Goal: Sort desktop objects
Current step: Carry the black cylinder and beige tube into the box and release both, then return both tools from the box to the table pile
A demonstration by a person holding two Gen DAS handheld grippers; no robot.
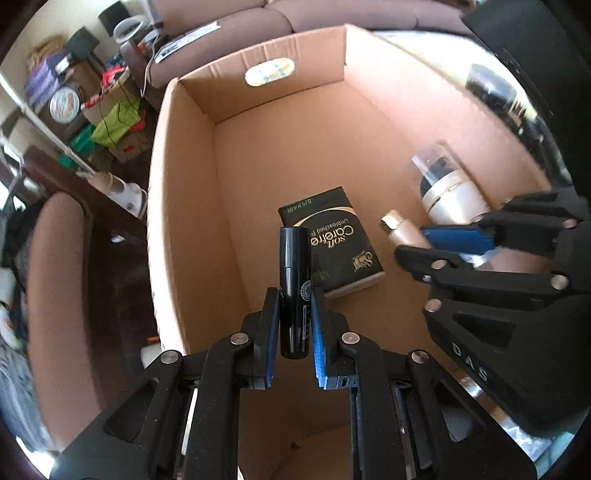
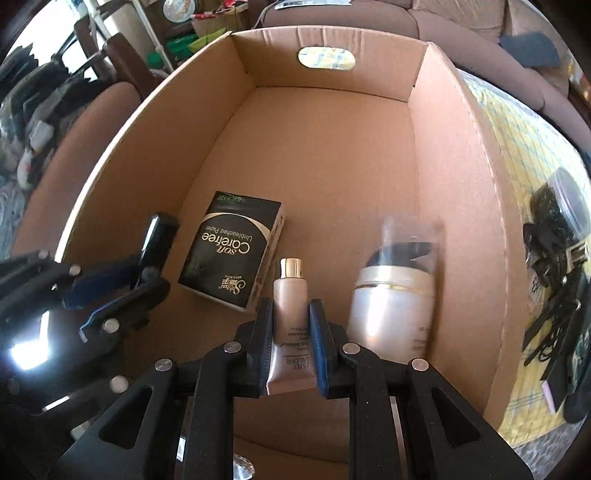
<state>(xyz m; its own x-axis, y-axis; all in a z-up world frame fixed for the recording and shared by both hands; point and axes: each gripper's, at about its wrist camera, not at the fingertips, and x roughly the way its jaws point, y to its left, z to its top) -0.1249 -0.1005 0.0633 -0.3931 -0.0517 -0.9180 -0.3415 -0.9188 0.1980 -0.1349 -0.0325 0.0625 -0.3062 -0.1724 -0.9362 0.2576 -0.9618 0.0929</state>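
My left gripper (image 1: 294,295) is shut on a black cylindrical tube (image 1: 294,273), held over the open cardboard box (image 1: 184,206). My right gripper (image 2: 290,308) is shut on a beige cosmetic tube (image 2: 289,295) with a gold cap, also above the box (image 2: 461,184). In the left wrist view the right gripper (image 1: 410,240) shows at the right with that beige tube (image 1: 400,230). The right wrist view shows the left gripper (image 2: 147,275) at the left holding the black tube (image 2: 159,236). On the box floor lie a black tissue pack (image 2: 231,251) (image 1: 332,243) and a white pump bottle (image 2: 395,295) (image 1: 448,188) with a clear cap.
A yellow patterned cloth (image 2: 517,155) covers the surface right of the box, with a dark jar (image 2: 565,206) and black items on it. Brown sofas (image 1: 229,29) stand behind the box, and cluttered shelves (image 1: 74,96) fill the far left.
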